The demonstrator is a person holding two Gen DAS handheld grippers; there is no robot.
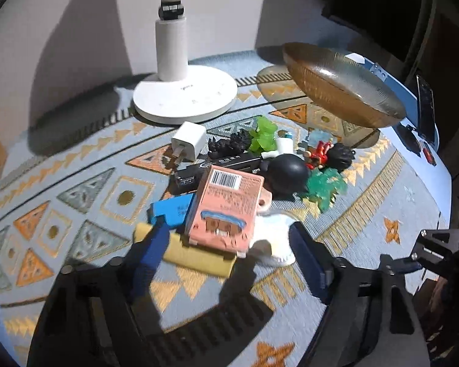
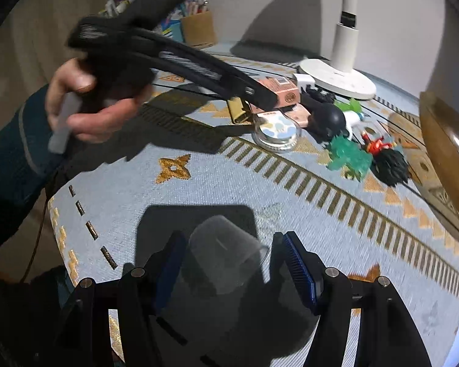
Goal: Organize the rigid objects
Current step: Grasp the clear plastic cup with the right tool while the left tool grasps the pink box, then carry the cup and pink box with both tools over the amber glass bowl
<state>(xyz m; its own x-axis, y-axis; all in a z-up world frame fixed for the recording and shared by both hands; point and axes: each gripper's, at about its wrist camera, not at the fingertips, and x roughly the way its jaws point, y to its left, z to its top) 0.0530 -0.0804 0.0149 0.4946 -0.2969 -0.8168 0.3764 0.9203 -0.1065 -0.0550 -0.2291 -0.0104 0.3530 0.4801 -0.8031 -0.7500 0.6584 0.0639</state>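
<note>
We are holding the left gripper (image 1: 229, 257) down over a heap of small things on the light blue patterned tablecloth (image 1: 76, 189). Its blue-padded jaws are standing apart around the near end of the heap. A salmon-pink cardboard box with a barcode (image 1: 226, 211) is lying between them, on top of a flat yellow block (image 1: 195, 253) and beside a bright blue block (image 1: 171, 211). The left pad is overlapping the yellow block's end, though we cannot tell whether it is touching. The right pad is standing clear of the pink box, so nothing is being squeezed.

Behind the box, a long black stick with white lettering (image 1: 217, 165), a white cube-shaped wall charger (image 1: 188, 143), a round black dome (image 1: 286, 172) and translucent green toy figures (image 1: 263, 134) are lying close together. A white round lamp base (image 1: 185, 98) is standing at the back, with a ribbed amber glass dish (image 1: 342, 85) to its right.

In the right wrist view, we are clasping a clear plastic cup (image 2: 223, 253) in the right gripper (image 2: 235, 266), above bare cloth well apart from the heap. A bare hand (image 2: 85, 104) is gripping the left tool's handle.
</note>
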